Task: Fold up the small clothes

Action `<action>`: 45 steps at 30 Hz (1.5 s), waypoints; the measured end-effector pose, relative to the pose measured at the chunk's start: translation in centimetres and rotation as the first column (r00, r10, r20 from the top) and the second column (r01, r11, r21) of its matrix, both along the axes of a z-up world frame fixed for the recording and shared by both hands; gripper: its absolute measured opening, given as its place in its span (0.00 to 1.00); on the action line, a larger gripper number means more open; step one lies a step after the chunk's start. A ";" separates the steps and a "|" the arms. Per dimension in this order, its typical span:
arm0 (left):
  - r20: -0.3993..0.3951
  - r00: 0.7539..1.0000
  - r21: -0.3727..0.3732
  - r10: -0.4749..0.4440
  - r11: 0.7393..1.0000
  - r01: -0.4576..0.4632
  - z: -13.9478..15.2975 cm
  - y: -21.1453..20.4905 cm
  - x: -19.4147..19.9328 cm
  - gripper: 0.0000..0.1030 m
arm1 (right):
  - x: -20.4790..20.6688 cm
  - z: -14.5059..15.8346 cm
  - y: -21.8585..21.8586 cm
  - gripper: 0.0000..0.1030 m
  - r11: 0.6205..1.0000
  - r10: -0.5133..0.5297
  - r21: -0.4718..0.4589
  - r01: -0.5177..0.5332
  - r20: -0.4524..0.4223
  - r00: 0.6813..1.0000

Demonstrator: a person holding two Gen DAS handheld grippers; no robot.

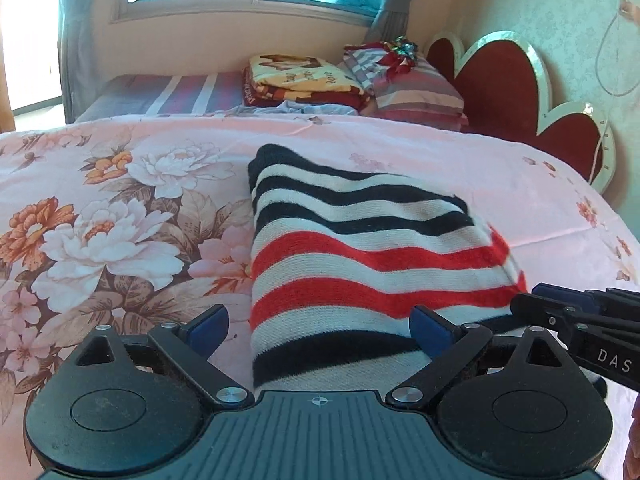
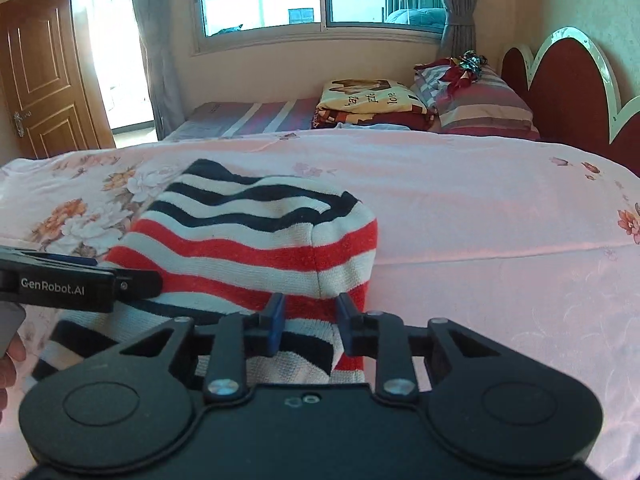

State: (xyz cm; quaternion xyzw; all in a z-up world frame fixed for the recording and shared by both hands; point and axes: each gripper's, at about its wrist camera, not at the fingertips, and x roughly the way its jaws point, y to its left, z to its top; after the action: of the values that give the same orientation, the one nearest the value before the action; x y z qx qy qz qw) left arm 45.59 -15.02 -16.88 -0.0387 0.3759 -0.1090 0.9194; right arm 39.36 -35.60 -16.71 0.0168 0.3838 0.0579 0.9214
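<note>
A knitted garment [image 1: 360, 248] [image 2: 248, 240] with black, white and red stripes lies folded on the pink floral bed cover [image 1: 120, 200] [image 2: 480, 240]. My left gripper [image 1: 320, 332] stands open and wide over its near left part, one blue pad off the cloth and one on it. In the right wrist view its finger [image 2: 120, 280] reaches in from the left over the cloth. My right gripper [image 2: 312, 322] is at the garment's near right edge, its pads a narrow gap apart with striped cloth showing between them. In the left wrist view the right gripper's fingers [image 1: 560, 304] come in at the right.
Beyond the cover lie a folded yellow and red blanket [image 1: 300, 80] [image 2: 368, 100] and striped pillows [image 1: 416, 92] [image 2: 480, 104] against a red scalloped headboard [image 1: 500, 92] [image 2: 572, 92]. A window is behind, a wooden door [image 2: 40, 80] at the left. Part of a hand [image 2: 12, 352] shows at the left edge.
</note>
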 end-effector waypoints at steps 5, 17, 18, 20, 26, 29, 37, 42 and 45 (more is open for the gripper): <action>0.016 1.000 -0.002 -0.011 1.000 0.011 -0.4 -0.2 -2.2 0.94 | -3.6 1.0 -0.2 0.26 1.000 -0.018 0.002 0.018 0.025 1.000; 0.004 1.000 0.013 -0.004 1.000 0.004 0.1 -0.8 -3.5 0.94 | -6.3 1.0 -0.7 0.36 0.998 -0.044 0.044 0.045 -0.006 0.999; 0.004 1.000 0.012 -0.002 1.000 0.002 0.0 -0.8 -3.5 0.94 | -6.4 0.6 -0.9 0.38 0.997 -0.037 0.062 0.039 -0.040 0.999; 0.000 1.000 0.006 0.006 1.000 -0.006 0.0 -0.8 -3.6 0.94 | -6.7 -0.4 -0.7 0.34 0.997 -0.024 0.078 0.030 -0.080 0.997; -0.001 1.000 0.025 -0.025 0.999 0.025 0.6 -0.8 -4.8 0.94 | -7.9 0.5 -0.3 0.11 0.997 -0.025 0.071 0.029 -0.047 0.999; -0.018 0.998 0.044 -0.052 0.998 0.052 0.1 -0.5 -6.2 0.94 | -8.5 0.7 -1.0 0.10 0.995 -0.050 0.078 0.053 -0.046 0.998; -0.088 0.996 0.020 -0.033 0.999 0.035 -2.1 0.3 -7.0 0.94 | -8.8 -0.6 -1.5 0.15 0.994 -0.064 0.079 0.072 -0.104 0.992; -0.079 0.997 -0.008 -0.016 1.000 0.016 -0.9 0.7 -6.9 0.94 | -8.7 0.9 -1.8 0.23 0.991 -0.059 0.116 0.066 -0.065 0.996; -0.067 0.998 -0.006 -0.002 1.000 0.001 -0.7 1.0 -6.4 0.94 | -8.0 0.2 -2.0 0.24 0.990 -0.064 0.119 0.076 -0.102 0.993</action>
State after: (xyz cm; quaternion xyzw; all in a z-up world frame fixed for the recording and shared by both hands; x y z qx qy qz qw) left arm 39.19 -14.05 -17.54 -0.0446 0.4064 -0.1094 0.9060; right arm 31.39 -37.61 -16.49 0.0896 0.4235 0.0479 0.9002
